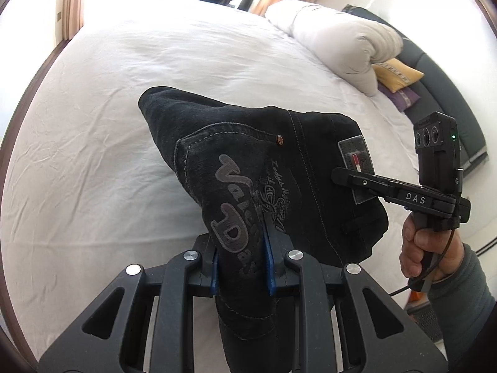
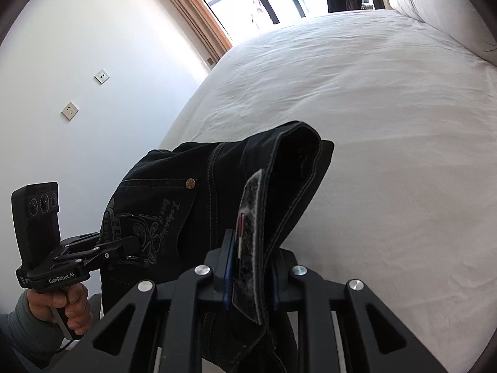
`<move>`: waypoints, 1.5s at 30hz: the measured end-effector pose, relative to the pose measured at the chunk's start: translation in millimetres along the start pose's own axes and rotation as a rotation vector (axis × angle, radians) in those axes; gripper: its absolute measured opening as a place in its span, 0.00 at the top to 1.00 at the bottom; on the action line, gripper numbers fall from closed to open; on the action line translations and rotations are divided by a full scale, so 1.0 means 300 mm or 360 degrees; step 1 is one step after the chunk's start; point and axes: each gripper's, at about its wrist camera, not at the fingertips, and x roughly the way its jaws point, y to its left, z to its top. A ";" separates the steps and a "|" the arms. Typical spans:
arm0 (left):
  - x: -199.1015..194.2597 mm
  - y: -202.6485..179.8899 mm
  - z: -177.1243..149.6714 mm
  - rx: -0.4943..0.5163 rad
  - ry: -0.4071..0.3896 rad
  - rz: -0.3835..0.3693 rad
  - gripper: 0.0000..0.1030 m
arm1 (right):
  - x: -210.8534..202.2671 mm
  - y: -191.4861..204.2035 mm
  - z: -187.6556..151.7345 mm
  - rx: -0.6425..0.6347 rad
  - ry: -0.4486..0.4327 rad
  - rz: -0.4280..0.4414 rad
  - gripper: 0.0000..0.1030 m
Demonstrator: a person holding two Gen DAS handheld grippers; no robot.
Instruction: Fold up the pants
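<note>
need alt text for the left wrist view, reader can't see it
The left gripper clamps black jeans at an embroidered back pocket, holding them above a white bed. The right gripper, held in a hand, grips the waistband patch; a rolled white duvet lies beyond.

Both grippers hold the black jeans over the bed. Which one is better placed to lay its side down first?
Probably the left gripper: it grips the jeans at the pocket, towards the bed middle; the right gripper holds the waistband patch.

Black pants (image 1: 254,168) with grey stitching and lettering; white bed sheet (image 1: 155,71); yellow cushion (image 1: 397,73)
</note>
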 end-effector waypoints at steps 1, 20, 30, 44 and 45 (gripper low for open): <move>0.020 0.028 0.003 0.0001 0.0014 0.0013 0.81 | 0.038 -0.018 0.012 0.0019 0.0020 0.0009 0.80; 0.028 0.098 -0.097 -0.0111 -0.0124 0.0235 0.00 | 0.048 -0.158 -0.109 0.0234 -0.0009 -0.0036 0.32; -0.423 -0.191 -0.294 0.0194 -0.0710 0.0704 0.00 | -0.410 0.114 -0.290 -0.0001 -0.0613 -0.0427 0.01; -0.913 -0.445 -0.358 0.0246 -0.1023 0.0822 0.00 | -0.861 0.519 -0.389 -0.0267 -0.1239 -0.0640 0.00; -0.921 -0.450 -0.362 0.0228 -0.1004 0.0833 0.00 | -0.870 0.531 -0.383 -0.0263 -0.1210 -0.0627 0.00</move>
